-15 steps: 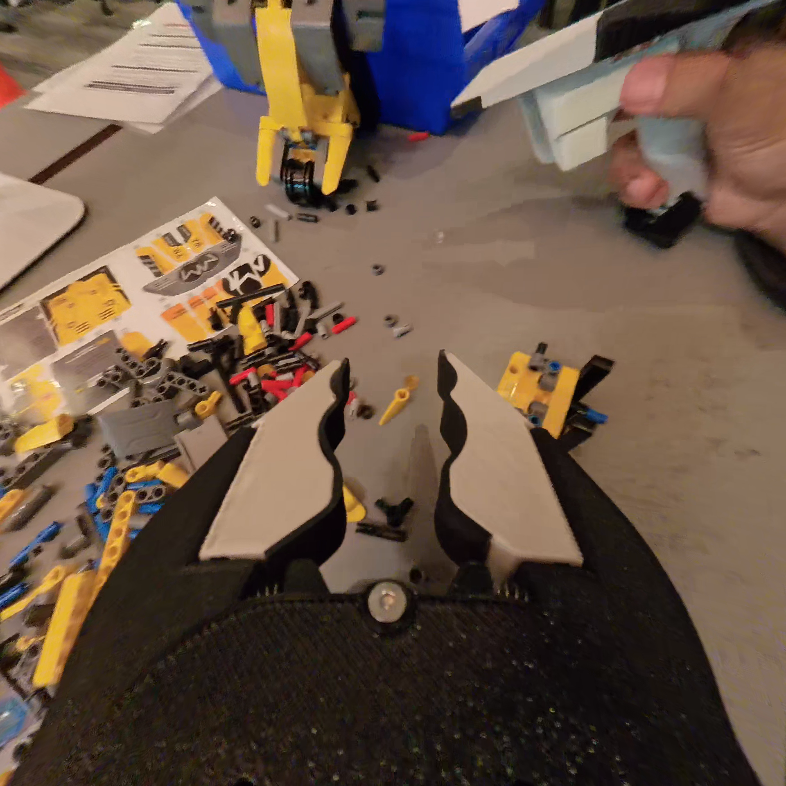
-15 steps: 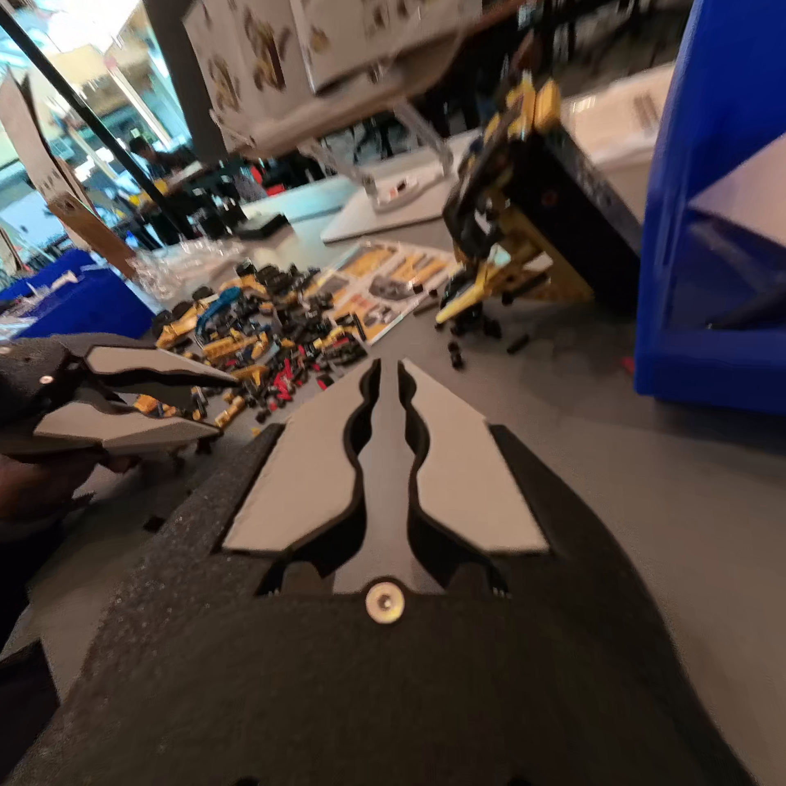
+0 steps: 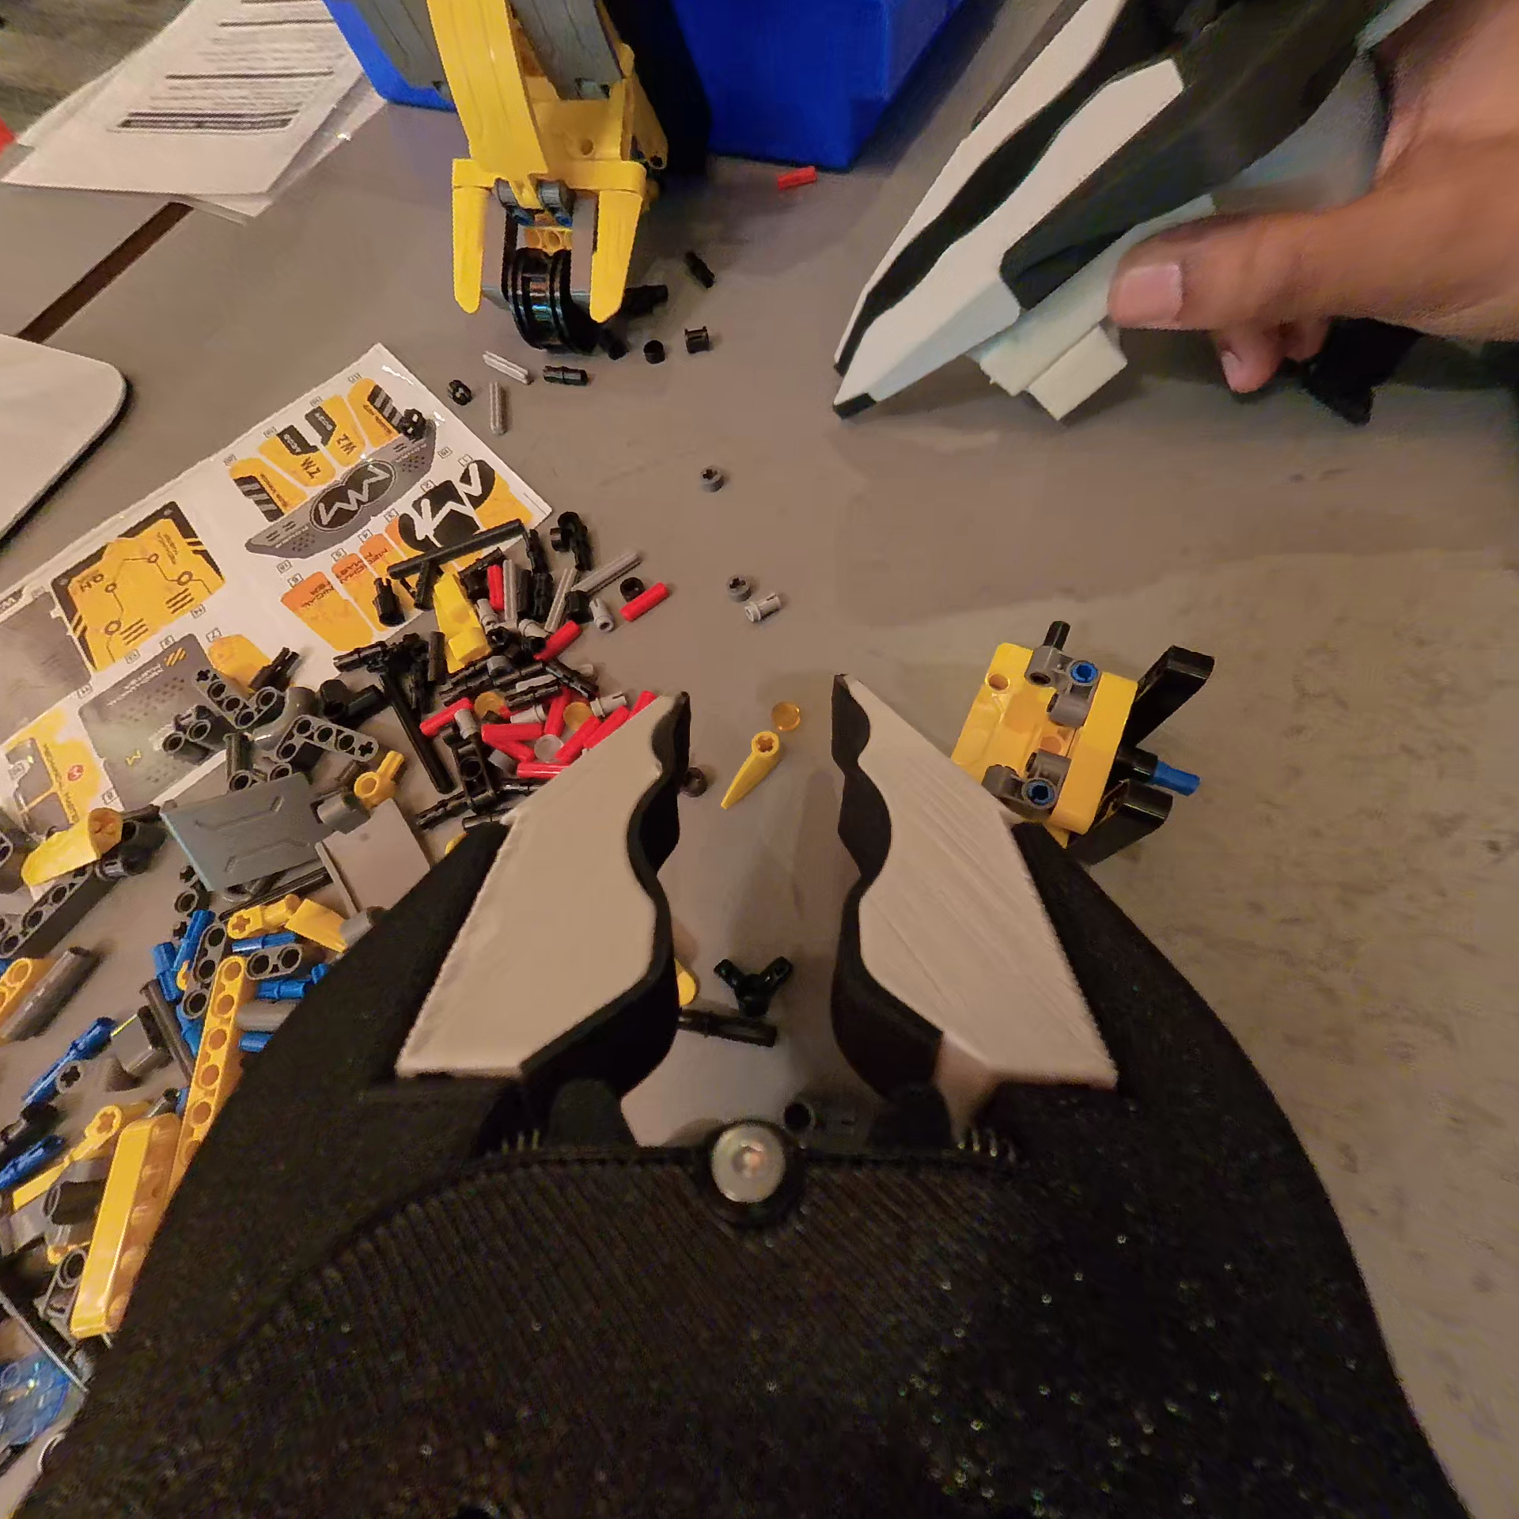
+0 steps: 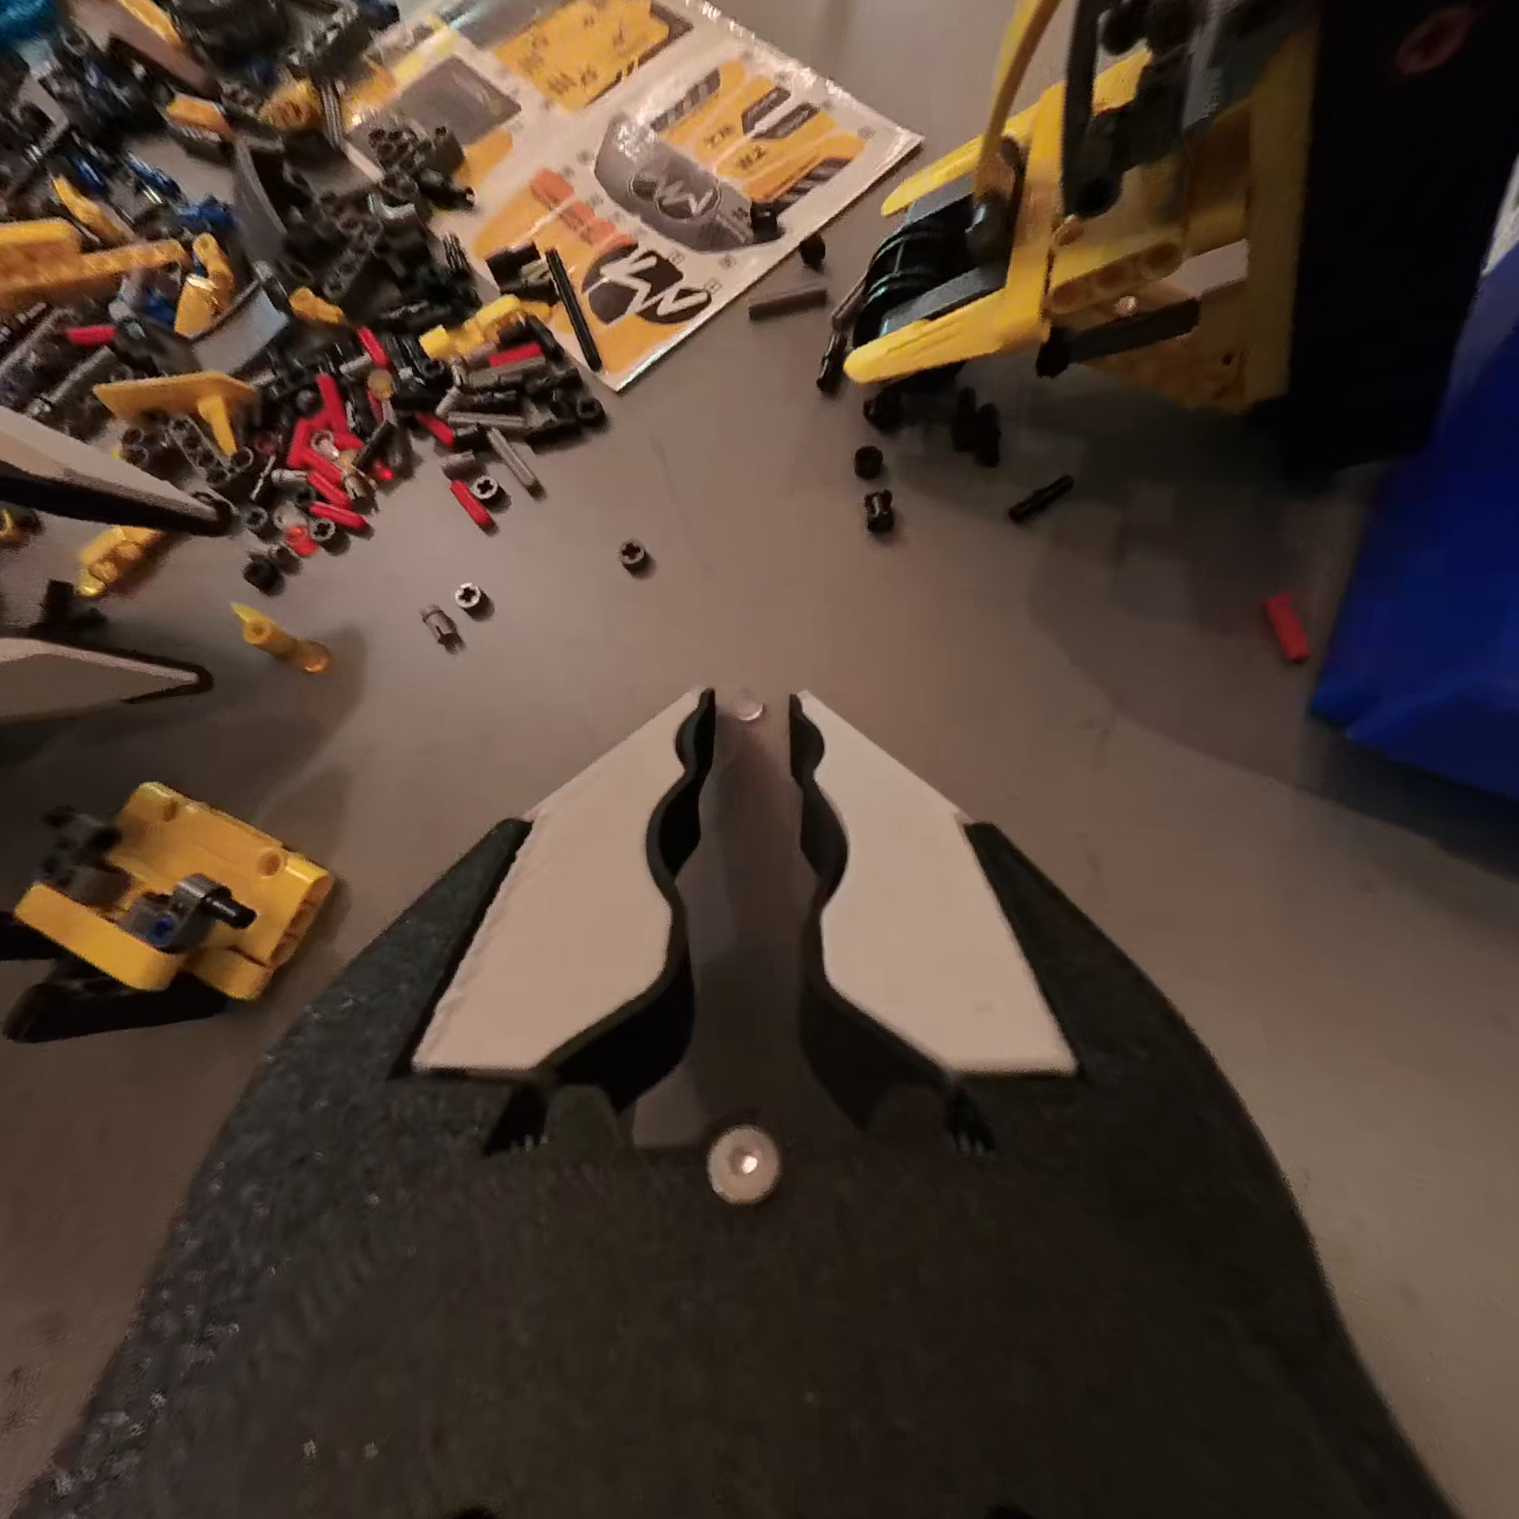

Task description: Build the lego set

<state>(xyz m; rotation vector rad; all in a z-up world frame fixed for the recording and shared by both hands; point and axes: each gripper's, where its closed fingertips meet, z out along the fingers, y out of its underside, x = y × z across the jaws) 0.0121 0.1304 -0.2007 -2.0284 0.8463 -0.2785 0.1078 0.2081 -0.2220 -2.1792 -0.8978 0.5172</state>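
My left gripper [image 3: 760,699] is open and empty, low over the grey table [image 3: 1068,534]. A small yellow cone piece [image 3: 752,768] and an amber round stud [image 3: 787,715] lie between its tips. A small yellow sub-assembly [image 3: 1060,740] lies just right of its right finger. My right gripper [image 4: 750,703] is open a little and points down at the table, with a tiny clear round stud [image 4: 748,708] between its tips. A hand holds it at the upper right of the left wrist view [image 3: 986,247]. The left gripper's fingers [image 4: 107,501] show at the left edge of the right wrist view.
A pile of loose red, black, grey and yellow parts [image 3: 493,699] lies on the left, partly on a sticker sheet [image 3: 247,575]. A large yellow model [image 3: 542,164] leans against a blue bin [image 3: 805,74] at the back. A red pin [image 4: 1286,629] lies by the bin. Papers [image 3: 205,90] lie far left. Spacing between my two grippers at the tips: around 12 cm.
My right gripper has tilted down from level to point at the table, come closer to the left gripper, and its jaws have parted a little. The left gripper has hardly moved.
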